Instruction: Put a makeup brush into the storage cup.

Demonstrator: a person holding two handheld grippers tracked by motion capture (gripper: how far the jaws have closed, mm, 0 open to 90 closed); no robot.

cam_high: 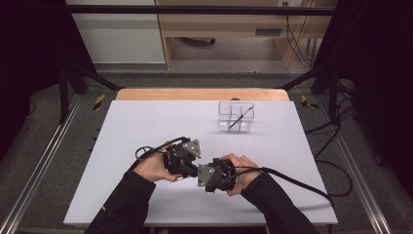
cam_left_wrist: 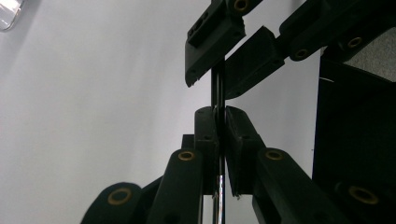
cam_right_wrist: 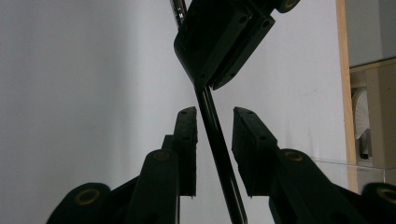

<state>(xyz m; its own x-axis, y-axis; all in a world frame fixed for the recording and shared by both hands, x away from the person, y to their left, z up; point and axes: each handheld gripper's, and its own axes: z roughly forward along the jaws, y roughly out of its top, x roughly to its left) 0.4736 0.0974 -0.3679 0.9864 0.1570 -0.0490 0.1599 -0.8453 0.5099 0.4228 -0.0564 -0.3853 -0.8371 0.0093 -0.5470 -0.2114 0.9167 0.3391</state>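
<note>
The high view was dim at both sides, where the room went almost black. The white table (cam_high: pixel 146 126) in the middle was bright, lit from above. Soft, faint shadows lay under the hands near the front edge. The picture looked a little soft and grainy. In the two gripper views the black jaws were dark shapes against the pale table, and the near parts looked blurry. There was no strong glare.
</note>
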